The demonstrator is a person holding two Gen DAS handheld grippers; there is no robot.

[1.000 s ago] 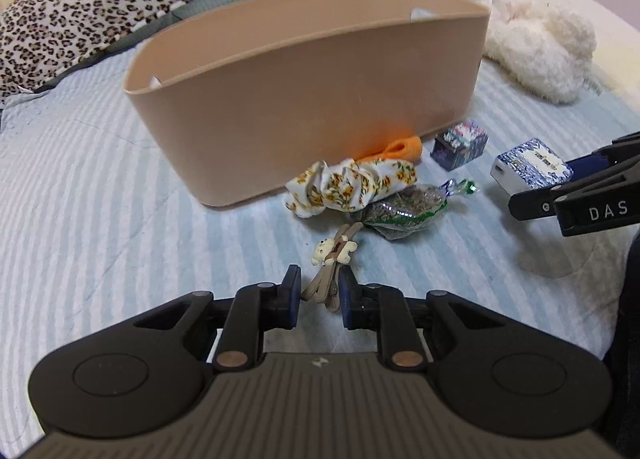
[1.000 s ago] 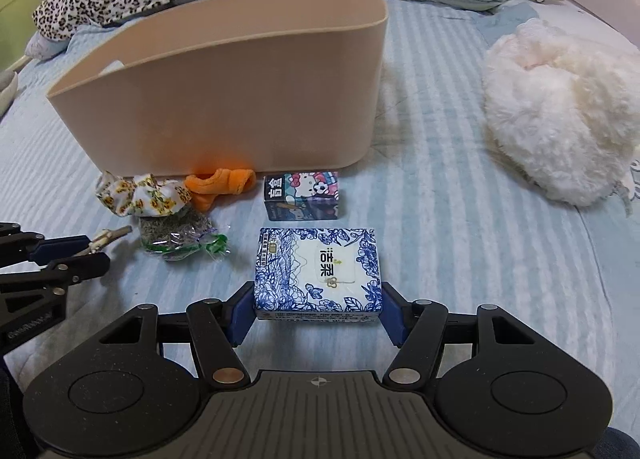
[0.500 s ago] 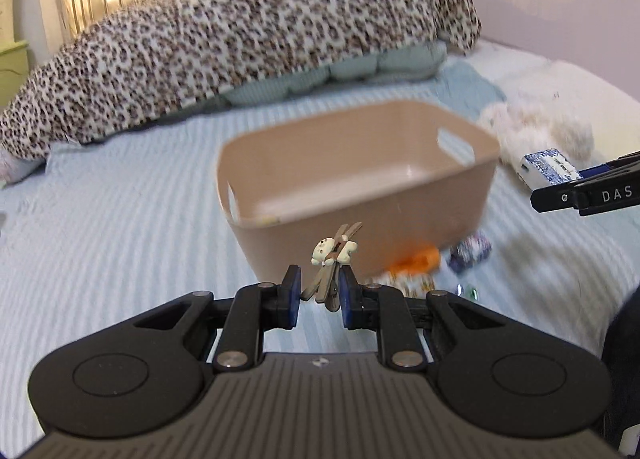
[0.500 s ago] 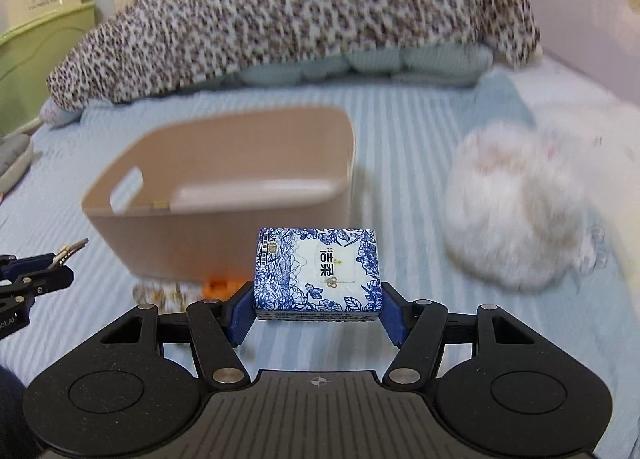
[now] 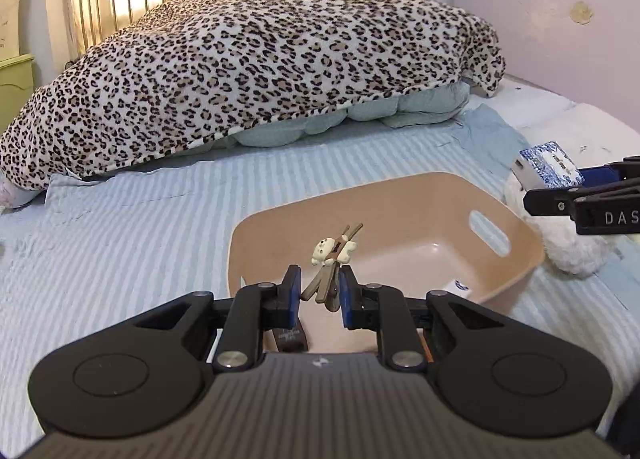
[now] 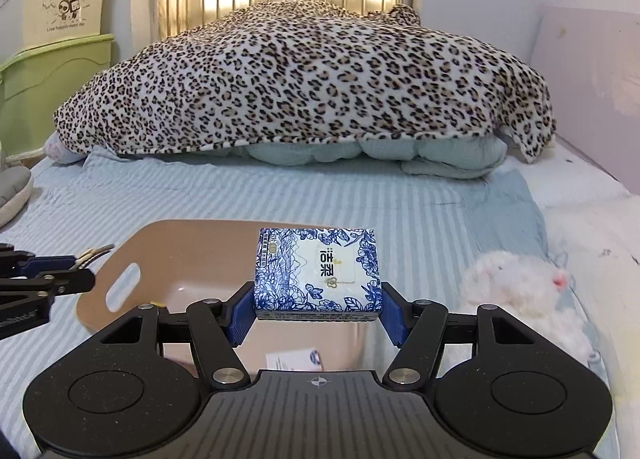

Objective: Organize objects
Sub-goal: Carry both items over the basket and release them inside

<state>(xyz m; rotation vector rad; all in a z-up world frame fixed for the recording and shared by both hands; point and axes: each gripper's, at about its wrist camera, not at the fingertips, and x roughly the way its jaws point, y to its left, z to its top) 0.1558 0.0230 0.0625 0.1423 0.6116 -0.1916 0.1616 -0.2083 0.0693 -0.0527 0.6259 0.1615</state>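
Observation:
My left gripper (image 5: 319, 295) is shut on a brown hair clip with a small white bear charm (image 5: 333, 255), held above the near end of the tan plastic bin (image 5: 520, 255). My right gripper (image 6: 316, 313) is shut on a blue-and-white floral tissue pack (image 6: 318, 273), held above the same bin (image 6: 192, 243). From the left wrist view the right gripper and its tissue pack (image 5: 550, 165) hover at the far right over the bin's right end. From the right wrist view the left gripper with the clip (image 6: 94, 253) is at the far left. A small card (image 6: 294, 360) lies in the bin.
The bin sits on a light blue striped bedspread (image 5: 132, 227). A leopard-print blanket (image 5: 248, 71) is heaped at the head of the bed. A white plush toy (image 6: 516, 287) lies right of the bin. Green storage boxes (image 6: 48, 75) stand at the left, a wall at the right.
Both grippers have risen from the bedspread with their objects and now hover over the open bin. The other loose items on the bed have dropped out of view.

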